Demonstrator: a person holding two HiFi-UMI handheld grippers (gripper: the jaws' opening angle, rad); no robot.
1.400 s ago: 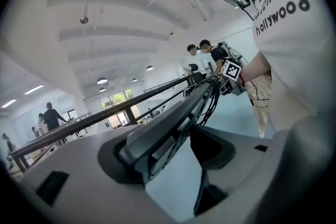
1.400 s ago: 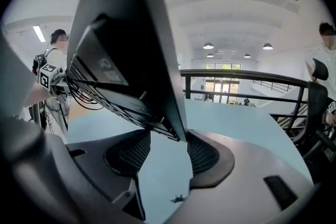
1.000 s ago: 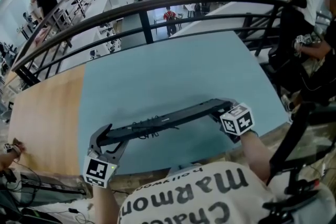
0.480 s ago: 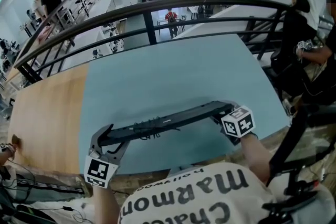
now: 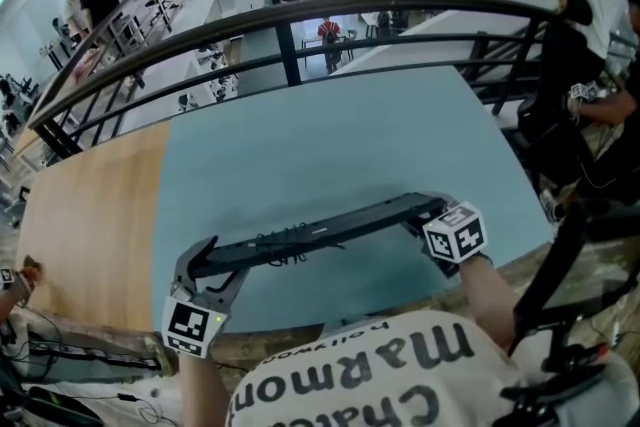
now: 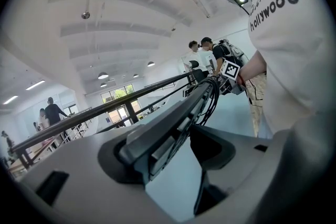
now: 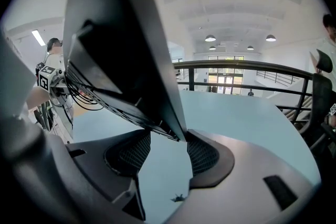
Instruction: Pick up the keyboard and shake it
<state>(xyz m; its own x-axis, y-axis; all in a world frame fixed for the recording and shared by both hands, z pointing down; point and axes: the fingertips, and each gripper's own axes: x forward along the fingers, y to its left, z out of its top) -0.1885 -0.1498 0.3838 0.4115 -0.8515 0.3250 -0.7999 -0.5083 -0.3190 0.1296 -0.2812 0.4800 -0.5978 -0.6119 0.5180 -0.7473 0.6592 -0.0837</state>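
A black keyboard [image 5: 320, 233] hangs lengthwise between my two grippers over the teal table top [image 5: 330, 135], turned so I see its thin edge. A bundled black cable [image 5: 283, 242] dangles from its middle. My left gripper [image 5: 207, 267] is shut on the keyboard's left end; in the left gripper view the keyboard [image 6: 173, 120] runs away from the left gripper [image 6: 165, 152]. My right gripper [image 5: 425, 217] is shut on the right end. In the right gripper view the keyboard's [image 7: 121, 44] corner sits pinched in the right gripper [image 7: 164, 150].
The table's left part is bare wood [image 5: 85, 225]. A dark curved railing [image 5: 300, 15] runs along the far edge, with a lower floor beyond it. People [image 5: 595, 65] stand close to the table's right side. Cables [image 5: 60, 355] lie at the lower left.
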